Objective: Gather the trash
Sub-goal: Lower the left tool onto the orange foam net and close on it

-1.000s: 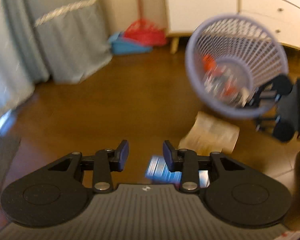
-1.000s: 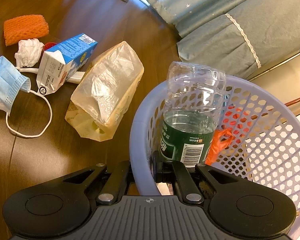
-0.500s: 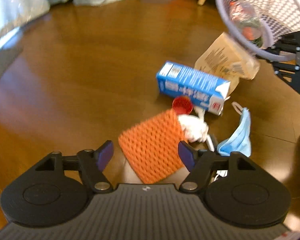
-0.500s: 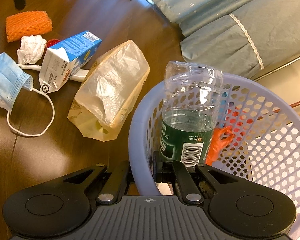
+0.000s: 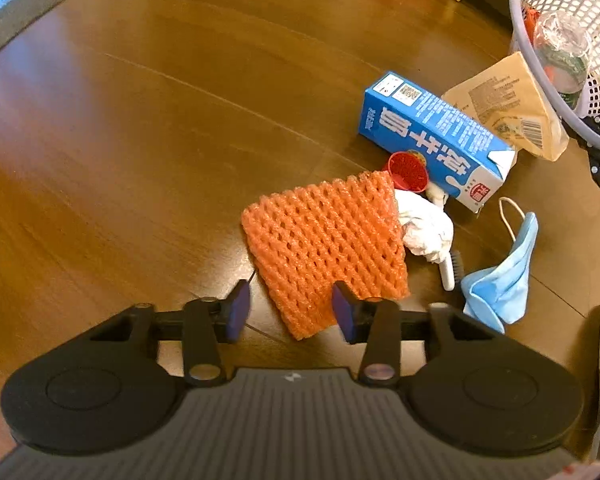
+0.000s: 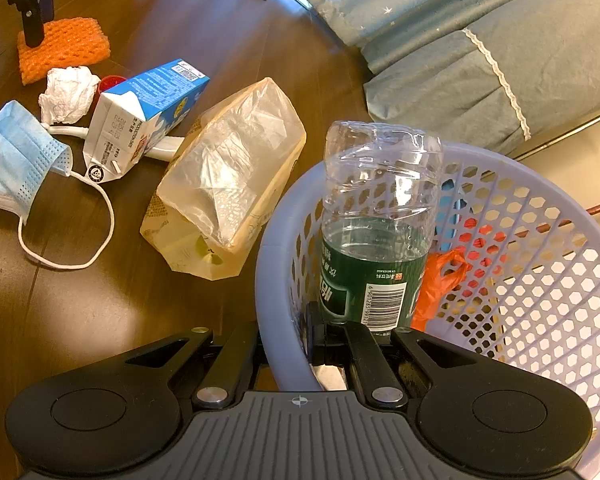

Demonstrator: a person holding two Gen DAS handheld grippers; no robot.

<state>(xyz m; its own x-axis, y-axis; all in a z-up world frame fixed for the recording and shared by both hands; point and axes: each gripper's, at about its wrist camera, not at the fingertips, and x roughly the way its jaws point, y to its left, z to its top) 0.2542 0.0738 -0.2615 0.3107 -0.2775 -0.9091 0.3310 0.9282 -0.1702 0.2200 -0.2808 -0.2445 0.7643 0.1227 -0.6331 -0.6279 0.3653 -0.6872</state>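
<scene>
your left gripper (image 5: 288, 312) has dropped closer since half a second ago — jaws apart astride the near corner of the orange foam net (image 5: 324, 248) on the brown wood floor (image 5: 140, 120). your right gripper (image 6: 286, 344) stays clamped on the basket (image 6: 268, 264) rim; a blue-grey bedcover (image 6: 480, 40) hangs behind.

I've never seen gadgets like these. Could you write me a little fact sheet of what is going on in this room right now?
Setting: brown wooden floor
Left gripper: open, fingers either side of one corner of the orange foam net
Right gripper: shut on the rim of the lilac basket
In basket: plastic bottle, orange scrap
On floor: blue carton, crumpled tissue, red cap, face mask, bread bag
</scene>
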